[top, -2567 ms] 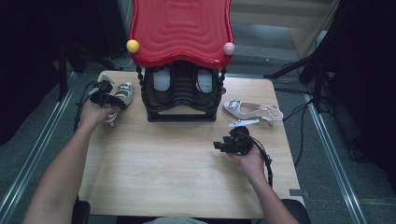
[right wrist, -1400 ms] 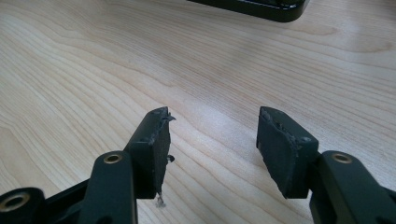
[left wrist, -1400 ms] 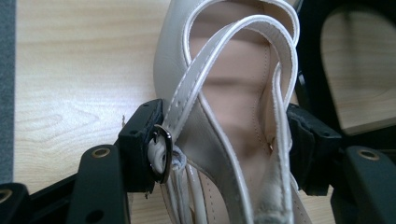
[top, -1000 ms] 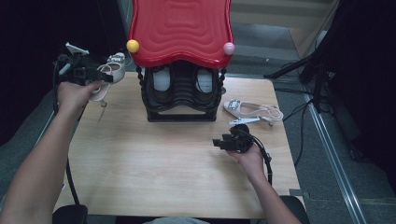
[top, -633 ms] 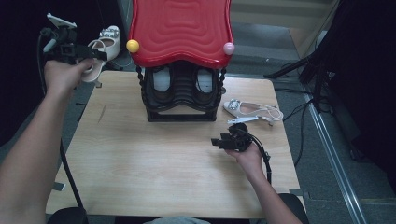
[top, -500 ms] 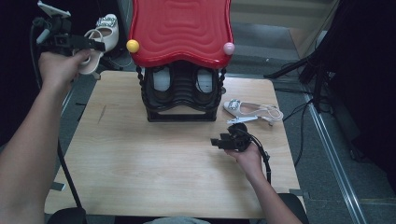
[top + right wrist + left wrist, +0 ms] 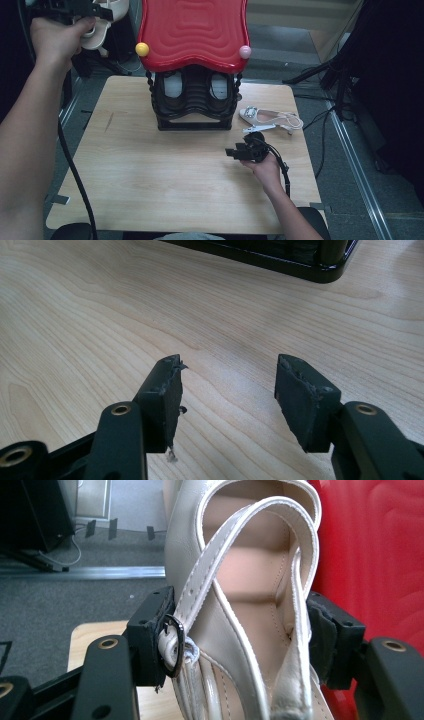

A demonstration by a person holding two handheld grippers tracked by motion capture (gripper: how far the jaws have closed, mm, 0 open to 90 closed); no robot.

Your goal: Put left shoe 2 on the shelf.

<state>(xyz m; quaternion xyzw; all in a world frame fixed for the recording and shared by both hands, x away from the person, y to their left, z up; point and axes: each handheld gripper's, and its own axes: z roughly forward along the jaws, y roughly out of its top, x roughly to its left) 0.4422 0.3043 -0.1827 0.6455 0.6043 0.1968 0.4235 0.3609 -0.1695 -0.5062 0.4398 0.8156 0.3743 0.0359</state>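
Cream patent leather, glossy and smooth, makes up the slingback shoe [image 7: 240,610] clamped between the fingers of the left gripper [image 7: 240,645], its thin buckled strap looping across the opening; it hangs beyond the table's far left corner, beside the wavy red rack top [image 7: 194,30]; its long axis runs away from the gripper; the right gripper [image 7: 227,390] rests near the pale wooden table's [image 7: 150,175] right edge, fingers parted, holding nothing.

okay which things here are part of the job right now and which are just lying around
In the job:
- cream shoe, clamped in the left gripper
- red-topped shoe rack
- matching shoe on the table

Lying about:
- stands and cables on the floor
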